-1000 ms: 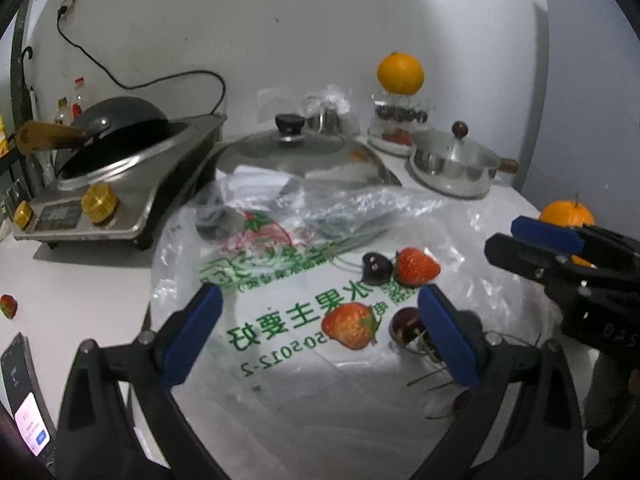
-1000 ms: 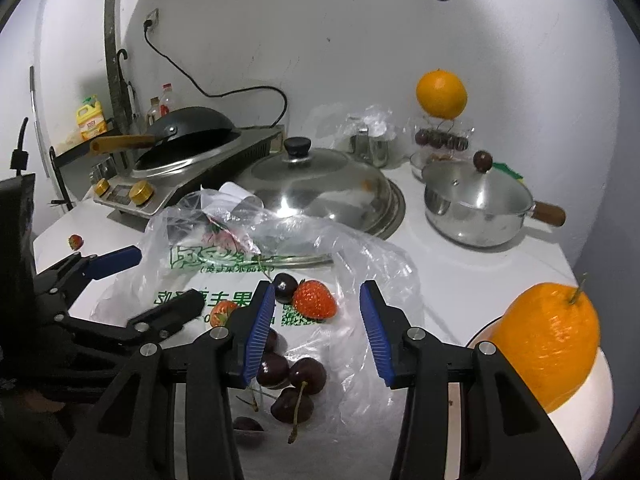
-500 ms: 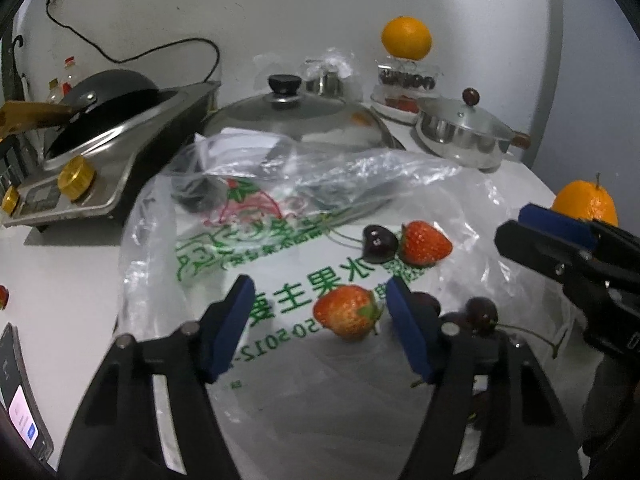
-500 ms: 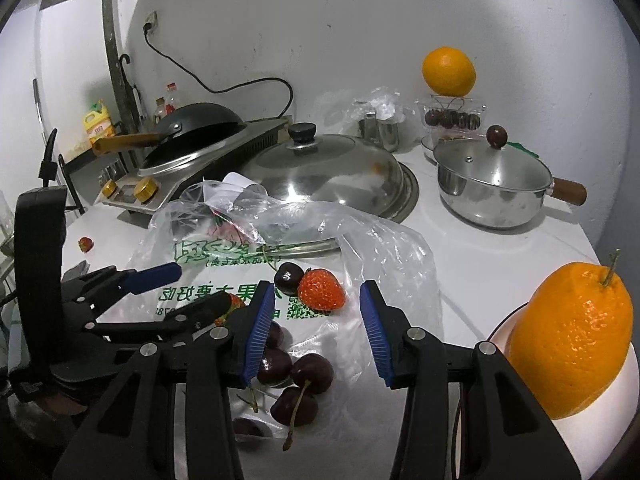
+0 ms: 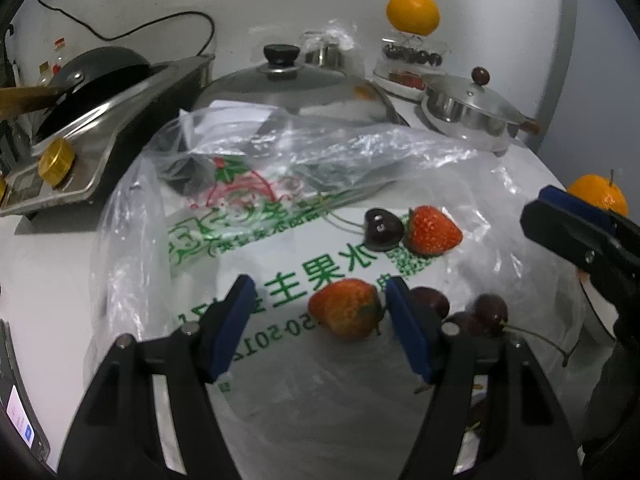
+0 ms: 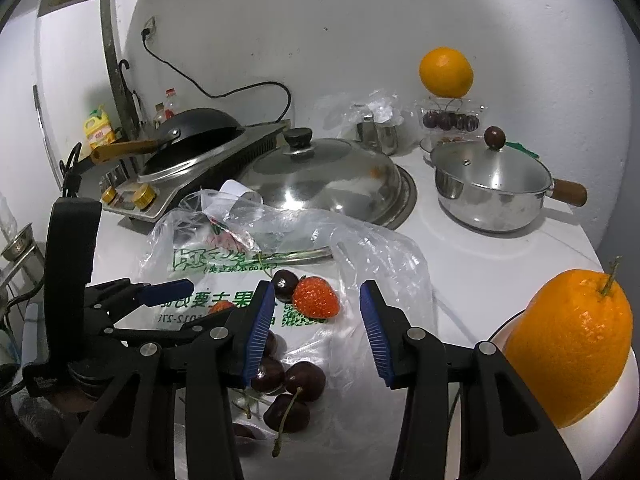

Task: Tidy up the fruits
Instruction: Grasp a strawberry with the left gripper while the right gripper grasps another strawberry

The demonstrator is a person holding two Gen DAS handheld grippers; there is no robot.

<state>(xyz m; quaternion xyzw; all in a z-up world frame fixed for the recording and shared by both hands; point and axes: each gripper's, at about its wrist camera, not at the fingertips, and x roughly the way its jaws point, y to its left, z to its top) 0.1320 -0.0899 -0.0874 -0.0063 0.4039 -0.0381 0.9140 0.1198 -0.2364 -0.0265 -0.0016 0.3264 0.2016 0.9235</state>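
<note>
A clear plastic bag with green print lies flat on the white counter with fruit on it. My left gripper is open around the nearer strawberry: the right pad touches its side, the left pad stands well clear. A second strawberry lies beyond, beside a dark cherry. More cherries lie under my right gripper, which is open and holds nothing. An orange sits on a white plate at the right.
At the back stand a cooker with a black wok, a domed metal lid, a lidded steel saucepan, and another orange on top of a clear box of cherries. A phone lies at the left edge.
My left gripper has moved forward and down over the bag, and its jaws have narrowed around the nearer strawberry. The right gripper has stayed almost still.
</note>
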